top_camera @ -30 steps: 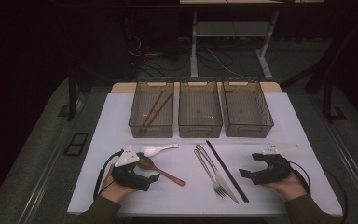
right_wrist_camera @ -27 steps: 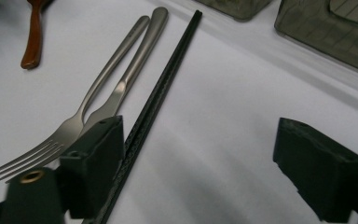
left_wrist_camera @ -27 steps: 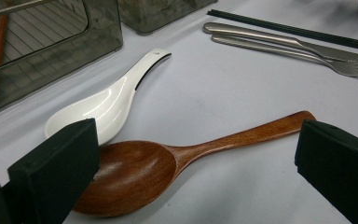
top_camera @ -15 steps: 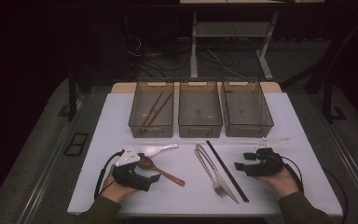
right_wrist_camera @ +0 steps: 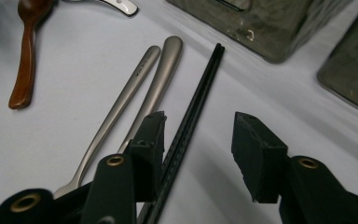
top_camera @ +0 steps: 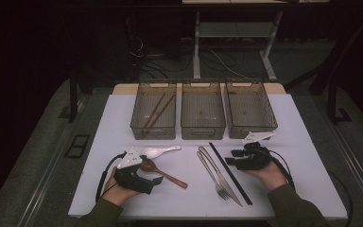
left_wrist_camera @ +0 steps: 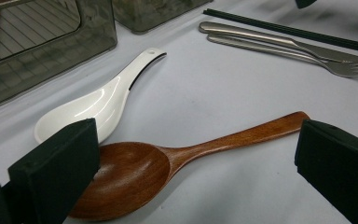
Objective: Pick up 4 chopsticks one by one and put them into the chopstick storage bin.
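Between the two grippers in the high view, a steel fork point(top_camera: 213, 170), a steel knife point(top_camera: 222, 176) and a pair of black chopsticks point(top_camera: 230, 172) lie side by side on the white desk point(top_camera: 307, 156), their long axes running from the bins toward the near edge. The right gripper point(top_camera: 236, 157) sits just right of the chopsticks; the left gripper point(top_camera: 155, 182) rests over a wooden spoon point(top_camera: 163, 172), with a white ceramic spoon point(top_camera: 158, 151) just beyond it. Three clear bins stand in a row behind: the left bin point(top_camera: 154, 111) holds brown chopsticks point(top_camera: 153, 113); the middle bin point(top_camera: 202, 110) and right bin point(top_camera: 250, 109) hold nothing I can make out.

Seen from the left gripper view, the fingers point(left_wrist_camera: 56, 168) stand released and wide, the wooden spoon's bowl beside the left one and its handle pointing toward the right one.

Looking along the right gripper, the fingers point(right_wrist_camera: 256, 154) are parted, having just been closing, not yet clenched. The black chopsticks run lengthwise up between them, hard against the left finger, tips toward a bin. Fork and knife handles lie just outside that left finger.
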Demonstrator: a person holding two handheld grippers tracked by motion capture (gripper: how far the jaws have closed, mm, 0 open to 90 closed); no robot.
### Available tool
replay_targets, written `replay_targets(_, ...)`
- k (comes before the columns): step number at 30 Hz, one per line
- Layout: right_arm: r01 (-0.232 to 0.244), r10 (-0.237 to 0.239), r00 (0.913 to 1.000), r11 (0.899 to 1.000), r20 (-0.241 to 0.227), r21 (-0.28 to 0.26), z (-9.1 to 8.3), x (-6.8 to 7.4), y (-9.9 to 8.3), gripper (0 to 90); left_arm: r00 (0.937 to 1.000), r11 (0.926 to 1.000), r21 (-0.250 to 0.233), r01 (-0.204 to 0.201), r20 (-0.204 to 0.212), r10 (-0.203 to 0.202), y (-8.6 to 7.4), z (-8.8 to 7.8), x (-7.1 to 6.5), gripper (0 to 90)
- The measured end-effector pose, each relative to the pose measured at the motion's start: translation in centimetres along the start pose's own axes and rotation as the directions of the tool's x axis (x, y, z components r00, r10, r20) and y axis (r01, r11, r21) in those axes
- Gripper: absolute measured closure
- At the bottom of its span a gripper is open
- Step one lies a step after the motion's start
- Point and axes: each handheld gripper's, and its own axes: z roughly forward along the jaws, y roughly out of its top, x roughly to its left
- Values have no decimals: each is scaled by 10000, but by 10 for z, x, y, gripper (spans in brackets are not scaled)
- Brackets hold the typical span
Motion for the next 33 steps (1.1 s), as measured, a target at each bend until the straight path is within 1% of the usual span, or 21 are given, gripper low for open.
replay_targets(8,282,-284,9994,9996,216,80,21,0,21,610,10000,10000,10,-22,34,22,0,0,1,0)
replay_targets(13,420,-427,9986,9988,304,237,37,0,35,651,10000,10000,-18,-14,45,14,0,0,1,0)
replay_targets(17,657,-678,9966,9968,464,451,48,0,42,678,10000,10000,-15,-1,66,1,0,0,1,0)
replay_targets(19,739,-772,9952,9957,604,556,53,-1,45,693,10000,10000,-26,7,67,-7,0,0,1,0)
replay_targets(21,722,-767,9946,9953,693,650,57,-2,47,707,10000,10000,-9,-9,80,9,0,0,1,0)
replay_targets(25,810,-868,9935,9936,738,782,65,-3,50,731,10000,10000,8,-30,82,30,0,0,0,0)
replay_targets(30,937,-1015,9914,9912,830,932,71,-3,51,758,10000,10000,12,-26,90,26,0,1,1,0)
replay_targets(33,999,-1090,9900,9899,894,1002,71,-2,51,772,10000,10000,10,-22,98,22,0,1,1,0)
